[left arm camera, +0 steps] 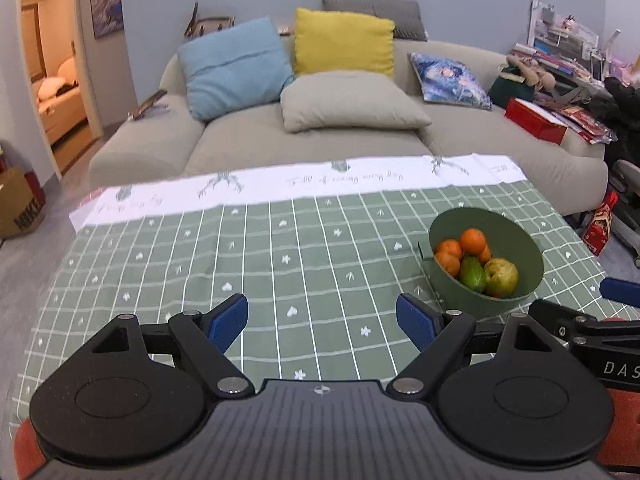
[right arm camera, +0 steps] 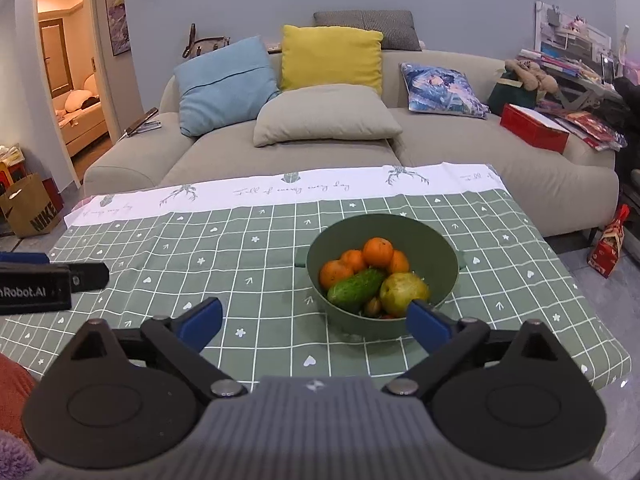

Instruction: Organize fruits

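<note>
A green bowl (right arm camera: pixel 444 258) stands on the green checked tablecloth (right arm camera: pixel 248 264). It holds several oranges (right arm camera: pixel 378 251), a green cucumber (right arm camera: pixel 356 289), a yellow-green pear (right arm camera: pixel 402 288) and small dark fruits underneath. The bowl also shows in the left wrist view (left arm camera: pixel 516 240), to the right. My right gripper (right arm camera: pixel 314 322) is open and empty, just in front of the bowl. My left gripper (left arm camera: pixel 322 324) is open and empty above bare cloth, left of the bowl.
A beige sofa (right arm camera: pixel 320 152) with blue, yellow, grey and patterned cushions stands behind the table. A red box (right arm camera: pixel 534 128) and clutter lie on its right end. A paper bag (right arm camera: pixel 30 210) sits on the floor at left. The table's edge runs at right.
</note>
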`<control>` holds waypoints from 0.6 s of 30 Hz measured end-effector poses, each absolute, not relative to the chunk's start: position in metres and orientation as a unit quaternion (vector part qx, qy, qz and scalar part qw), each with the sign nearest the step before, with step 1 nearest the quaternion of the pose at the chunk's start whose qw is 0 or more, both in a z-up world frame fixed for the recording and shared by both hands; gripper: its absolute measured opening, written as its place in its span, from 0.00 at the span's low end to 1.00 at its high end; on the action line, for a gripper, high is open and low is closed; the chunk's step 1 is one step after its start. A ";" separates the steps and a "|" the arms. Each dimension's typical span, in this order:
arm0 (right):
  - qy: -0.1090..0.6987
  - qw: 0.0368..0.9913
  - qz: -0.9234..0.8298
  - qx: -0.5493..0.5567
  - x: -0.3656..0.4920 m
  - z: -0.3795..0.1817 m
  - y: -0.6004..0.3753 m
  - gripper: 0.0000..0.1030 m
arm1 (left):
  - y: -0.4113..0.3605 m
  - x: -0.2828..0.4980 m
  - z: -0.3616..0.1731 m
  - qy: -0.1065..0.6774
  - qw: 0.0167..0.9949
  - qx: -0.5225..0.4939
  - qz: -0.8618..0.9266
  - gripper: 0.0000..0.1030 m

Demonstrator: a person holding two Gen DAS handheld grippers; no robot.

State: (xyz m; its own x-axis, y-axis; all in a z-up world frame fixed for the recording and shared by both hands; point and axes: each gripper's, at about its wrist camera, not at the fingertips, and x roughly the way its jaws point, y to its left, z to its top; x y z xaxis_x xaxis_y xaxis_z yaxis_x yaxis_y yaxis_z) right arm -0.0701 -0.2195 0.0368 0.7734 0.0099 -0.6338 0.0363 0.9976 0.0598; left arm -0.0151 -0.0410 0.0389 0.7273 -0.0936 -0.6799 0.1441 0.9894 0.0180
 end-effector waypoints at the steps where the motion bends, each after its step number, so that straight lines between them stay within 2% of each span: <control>1: 0.338 0.941 -0.007 0.031 -0.070 0.036 -0.218 0.92 | -0.041 -0.015 0.036 0.371 0.926 0.033 -0.063 0.95; 8: 0.363 0.932 0.002 0.017 -0.066 0.025 -0.211 0.92 | -0.034 -0.017 0.017 0.417 0.907 0.025 -0.057 0.95; 18: 0.369 0.929 0.007 0.013 -0.063 0.025 -0.209 0.93 | -0.033 -0.015 0.017 0.423 0.904 0.026 -0.055 0.95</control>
